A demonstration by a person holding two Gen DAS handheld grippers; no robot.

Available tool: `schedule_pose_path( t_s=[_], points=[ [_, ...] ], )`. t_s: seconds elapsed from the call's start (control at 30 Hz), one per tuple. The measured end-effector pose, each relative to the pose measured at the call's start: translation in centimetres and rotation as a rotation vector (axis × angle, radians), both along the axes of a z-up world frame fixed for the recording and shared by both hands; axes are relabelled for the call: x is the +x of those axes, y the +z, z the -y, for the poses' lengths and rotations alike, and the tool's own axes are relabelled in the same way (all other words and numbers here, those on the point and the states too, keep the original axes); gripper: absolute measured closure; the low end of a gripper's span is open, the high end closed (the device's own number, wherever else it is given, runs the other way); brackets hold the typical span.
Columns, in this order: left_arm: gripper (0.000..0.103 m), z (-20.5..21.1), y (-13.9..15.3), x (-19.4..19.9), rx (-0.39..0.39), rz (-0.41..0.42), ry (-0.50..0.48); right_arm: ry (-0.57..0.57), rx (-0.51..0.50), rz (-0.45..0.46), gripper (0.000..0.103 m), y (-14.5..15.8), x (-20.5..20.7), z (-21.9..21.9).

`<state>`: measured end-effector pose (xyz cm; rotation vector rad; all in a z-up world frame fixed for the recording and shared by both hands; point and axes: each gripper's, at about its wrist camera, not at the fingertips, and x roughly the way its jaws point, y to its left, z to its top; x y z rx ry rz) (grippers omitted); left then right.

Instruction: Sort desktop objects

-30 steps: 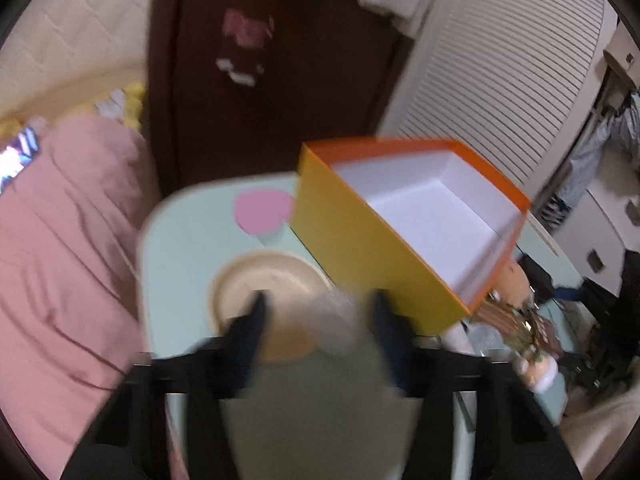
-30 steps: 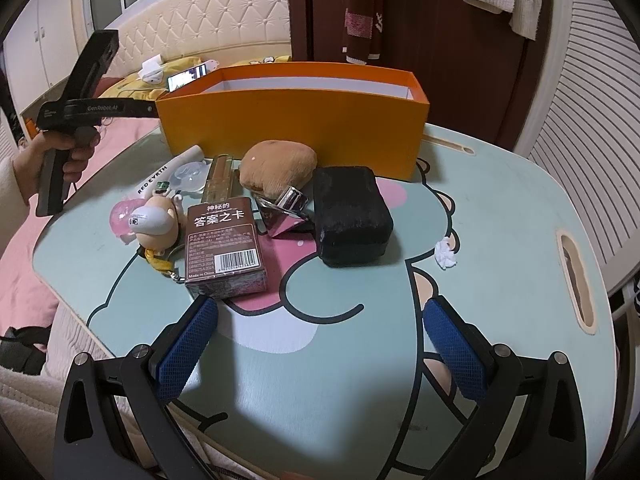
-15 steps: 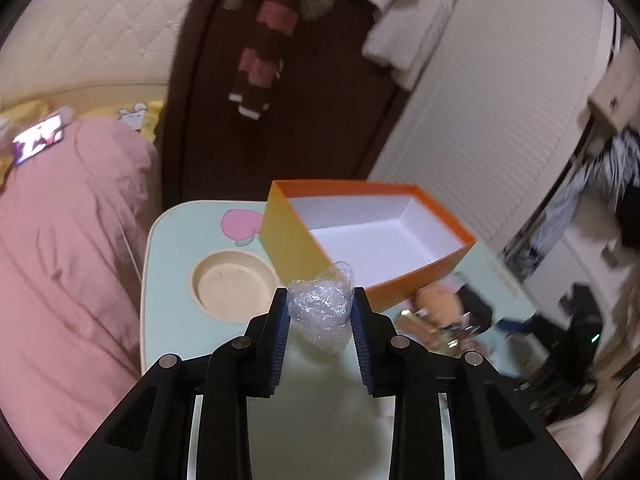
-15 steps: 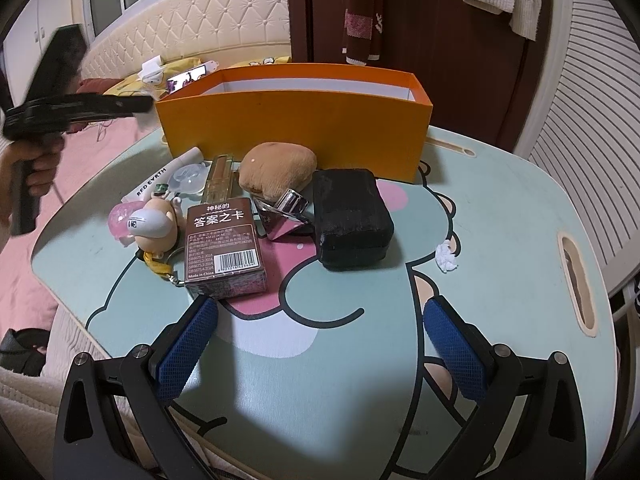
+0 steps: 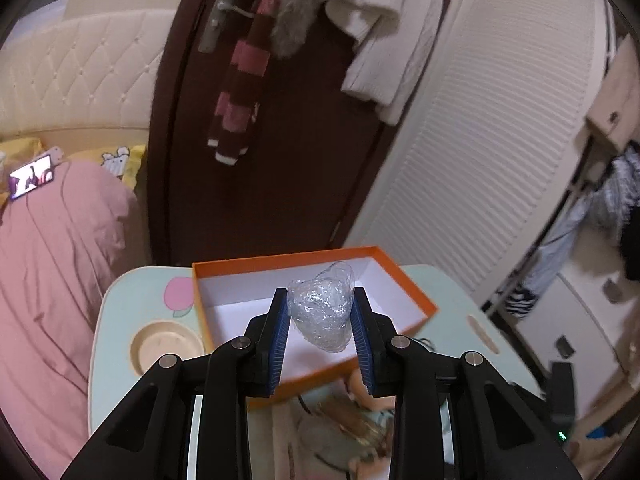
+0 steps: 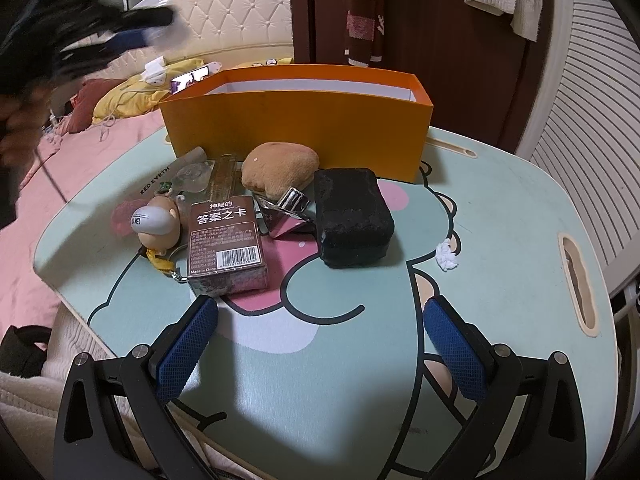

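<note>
1. Two blue-padded fingers of the left gripper are clamped on a crumpled ball of clear plastic wrap, which sits between the pads and pokes out above their tips. In the left wrist view the ball hangs in the air over the open orange box, whose white inside shows behind it.
2. The box stands on the pale green table, beside a round tan recess and a pink peach print. Below the gripper the clutter on the table is blurred; I cannot tell the items apart there.
3. In the right wrist view, the right gripper is spread wide with nothing between its pads, low over the near part of the table.
4. Ahead of it, in front of the orange box, lie a brown card box with Chinese lettering, a black block, a tan plush toy, a shiny silver piece and a small doll keychain, all close together.
5. A scrap of white tissue lies apart to the right of the black block.
6. The left gripper appears as a dark blur at the upper left, above the level of the box.
</note>
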<state>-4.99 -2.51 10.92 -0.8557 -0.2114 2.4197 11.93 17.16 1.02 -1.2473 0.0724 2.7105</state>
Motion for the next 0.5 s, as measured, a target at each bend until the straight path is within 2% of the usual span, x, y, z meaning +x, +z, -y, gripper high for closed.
schedule_pose_path(
  t_s=[0.2,0.27,0.3,0.33,0.5],
  points=[
    [0.074,-2.0,-1.5,-2.7,-0.064,0.027,0.052,0.004,-0.001,-0.006,0.0,0.0,0.1,0.0],
    [0.06,-1.8,-1.5,-2.5,-0.074,0.02,0.074,0.005,-0.002,-0.007,0.0,-0.1,0.0,0.0],
    [0.046,-1.6,-1.4,-2.1,-0.075,0.012,0.082,0.006,-0.002,-0.008,0.0,-0.1,0.0,0.0],
    [0.037,-1.3,-1.3,-1.7,-0.076,0.003,0.091,0.006,-0.002,-0.009,0.0,-0.1,0.0,-0.1],
    [0.024,-0.2,-0.7,0.5,-0.082,-0.039,0.134,0.006,-0.002,-0.01,0.0,-0.1,-0.1,-0.1]
  ],
)
